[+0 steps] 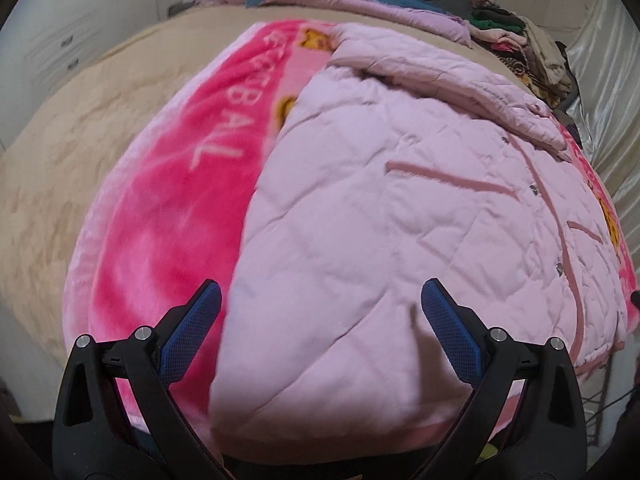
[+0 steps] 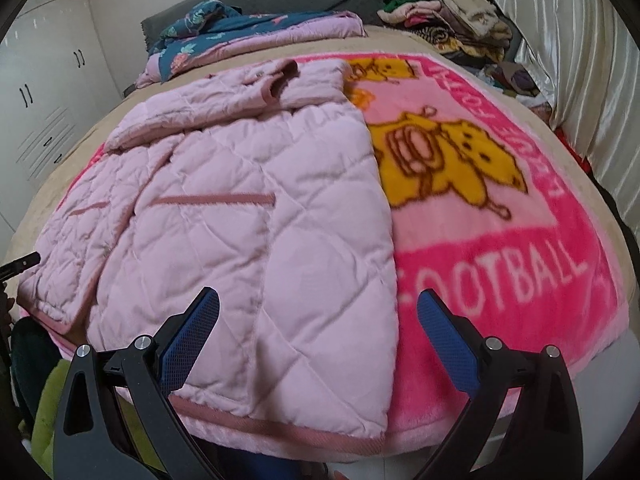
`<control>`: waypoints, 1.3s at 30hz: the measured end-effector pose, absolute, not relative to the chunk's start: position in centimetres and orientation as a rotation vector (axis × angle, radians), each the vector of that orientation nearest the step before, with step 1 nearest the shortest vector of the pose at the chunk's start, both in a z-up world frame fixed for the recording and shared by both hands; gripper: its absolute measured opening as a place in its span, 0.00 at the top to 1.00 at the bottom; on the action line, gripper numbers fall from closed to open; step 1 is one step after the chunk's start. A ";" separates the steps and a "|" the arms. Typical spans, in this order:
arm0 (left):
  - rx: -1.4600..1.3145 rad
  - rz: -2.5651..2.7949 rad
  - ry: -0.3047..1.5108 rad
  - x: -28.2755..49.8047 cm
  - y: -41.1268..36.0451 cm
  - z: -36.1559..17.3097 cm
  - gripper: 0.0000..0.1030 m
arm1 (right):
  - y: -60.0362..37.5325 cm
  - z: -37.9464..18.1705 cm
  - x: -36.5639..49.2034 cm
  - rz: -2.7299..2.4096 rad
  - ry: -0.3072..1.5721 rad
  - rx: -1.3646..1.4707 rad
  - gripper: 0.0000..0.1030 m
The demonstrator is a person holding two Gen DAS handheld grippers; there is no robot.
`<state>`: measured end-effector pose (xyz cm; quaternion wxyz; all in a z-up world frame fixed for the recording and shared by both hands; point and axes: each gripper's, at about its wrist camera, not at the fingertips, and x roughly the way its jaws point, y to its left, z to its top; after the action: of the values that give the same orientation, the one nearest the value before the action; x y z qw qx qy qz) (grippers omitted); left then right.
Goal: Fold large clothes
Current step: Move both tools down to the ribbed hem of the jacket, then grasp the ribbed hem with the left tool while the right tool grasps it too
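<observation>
Left wrist view showed the left gripper (image 1: 320, 308) spread wide, hovering above the quilted pink jacket (image 1: 400, 208) lying on the pink blanket (image 1: 168, 208). Right wrist view showed the right gripper (image 2: 318, 312) likewise spread, empty, over the jacket's (image 2: 248, 216) hem.

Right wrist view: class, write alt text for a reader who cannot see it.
A pale pink quilted jacket lies flat on a bright pink FOOTBALL blanket spread over a bed. The right tool hangs open above the jacket's near hem, holding nothing. Piled clothes sit at the bed's far end.
</observation>
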<state>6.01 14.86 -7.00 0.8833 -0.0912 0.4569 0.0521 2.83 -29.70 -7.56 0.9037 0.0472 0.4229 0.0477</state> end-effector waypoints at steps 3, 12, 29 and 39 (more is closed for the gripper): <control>-0.211 0.110 0.976 5.4 15.9 -7.7 0.09 | -30.1 -8.4 2.5 0.097 0.899 0.105 0.04; -0.267 0.035 1.015 4.5 16.4 -8.6 0.09 | -30.6 -11.1 1.5 0.158 0.996 0.169 0.04; -0.267 -0.023 1.031 4.5 15.4 -8.8 0.26 | -30.7 -10.7 -0.8 0.354 0.935 0.346 0.77; -0.245 -0.063 0.990 4.1 14.3 -7.7 0.76 | -30.2 -11.9 0.3 0.395 0.964 0.345 0.55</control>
<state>4.09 14.31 -7.72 0.8723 -0.1171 0.4738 -0.0300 0.32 -30.22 -11.91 0.8531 0.1642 0.4583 0.1877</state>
